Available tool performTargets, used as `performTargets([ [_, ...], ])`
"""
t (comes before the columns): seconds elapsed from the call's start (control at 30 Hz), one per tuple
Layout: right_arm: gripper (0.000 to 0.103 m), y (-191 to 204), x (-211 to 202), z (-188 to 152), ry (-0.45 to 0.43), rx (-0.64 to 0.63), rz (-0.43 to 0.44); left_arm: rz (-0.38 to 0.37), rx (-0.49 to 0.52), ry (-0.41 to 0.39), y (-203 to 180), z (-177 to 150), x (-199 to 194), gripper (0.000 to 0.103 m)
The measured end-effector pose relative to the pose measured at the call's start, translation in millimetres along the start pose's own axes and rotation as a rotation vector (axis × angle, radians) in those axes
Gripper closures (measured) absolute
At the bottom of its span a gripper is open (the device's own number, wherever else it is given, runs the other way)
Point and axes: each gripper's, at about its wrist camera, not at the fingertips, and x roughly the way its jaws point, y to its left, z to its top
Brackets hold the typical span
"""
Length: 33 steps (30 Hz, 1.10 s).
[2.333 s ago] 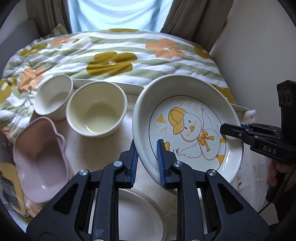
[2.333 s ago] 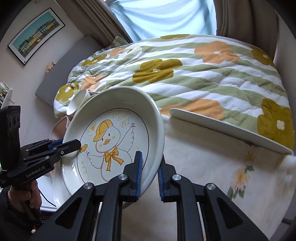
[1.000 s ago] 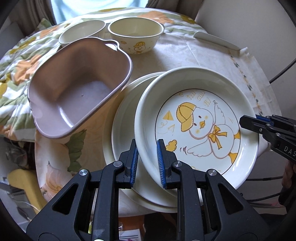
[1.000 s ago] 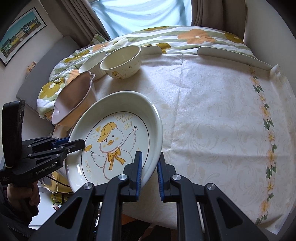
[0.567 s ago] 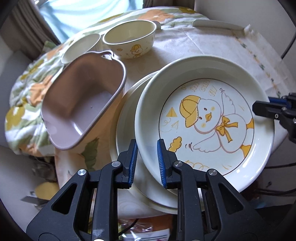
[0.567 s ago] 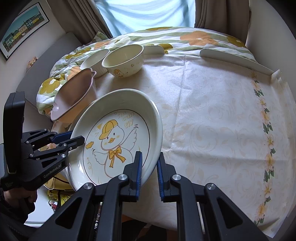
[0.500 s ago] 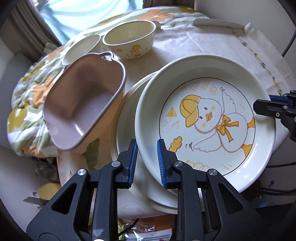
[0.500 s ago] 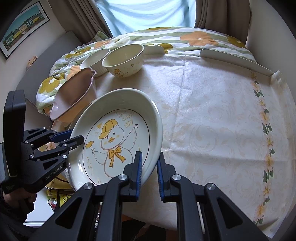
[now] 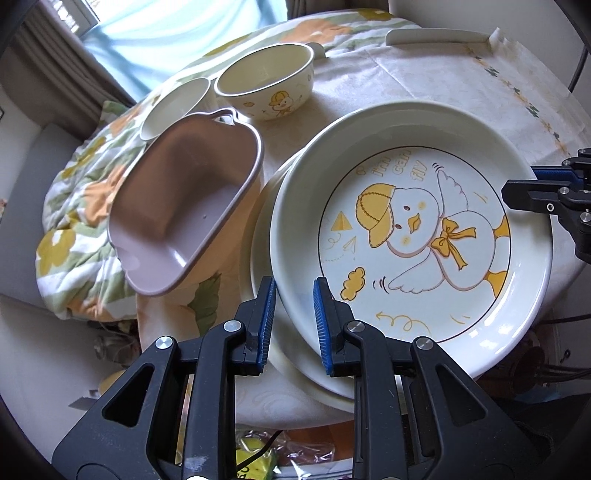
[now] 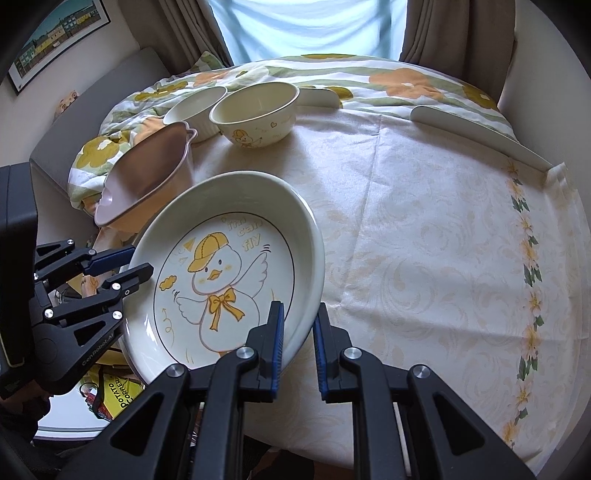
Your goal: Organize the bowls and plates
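A white duck plate (image 9: 410, 236) (image 10: 229, 273) is held level over a plain white plate (image 9: 266, 295) at the table's near edge. My left gripper (image 9: 293, 314) is shut on the duck plate's left rim; it also shows in the right wrist view (image 10: 125, 264). My right gripper (image 10: 298, 339) is shut on the opposite rim and shows at the right of the left wrist view (image 9: 524, 184). A pink heart-shaped dish (image 9: 184, 206) (image 10: 144, 173) sits to the left. A duck-print bowl (image 9: 266, 83) (image 10: 255, 110) and a white cup-like bowl (image 9: 173, 105) (image 10: 194, 105) stand behind it.
The round table has a cream floral tablecloth (image 10: 424, 240). A floral quilt (image 10: 332, 74) lies on the bed behind, with a curtained window (image 10: 306, 26) beyond. White table-edge pieces (image 10: 476, 136) sit at the back right. A snack packet (image 10: 118, 395) lies on the floor below.
Both grippers have carried the duck plate from high above the bowls down to just over the plain white plate. In the last half second it moved slightly and levelled.
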Motion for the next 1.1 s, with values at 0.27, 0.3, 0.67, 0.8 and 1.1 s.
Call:
performTargets([
  [0.27,0.089,2.6,4.5,-0.8,0.007,-0.005,-0.004,0.006,-0.006,0.001,2.8,-1.6,-0.3,0.085],
  [0.3,0.089,3.8,4.6,-0.7,0.007,-0.014,-0.013,0.008,-0.004,0.003,2.9,-1.6,-0.7,0.085],
  [0.67,0.089,8.9,9.0,-2.5,0.017,-0.021,-0.054,0.032,-0.003,0.01,-0.9,-2.2,-2.9,0.085],
  [0.8,0.089,9.3,8.6,-2.6,0.016,-0.027,-0.059,0.041,-0.009,0.009,-0.4,-2.2,-3.3,0.085],
  [1.1,0.089,8.2,1.4,-1.5,-0.004,-0.028,-0.044,0.016,-0.045,0.009,5.4,-1.5,-10.0,0.085],
])
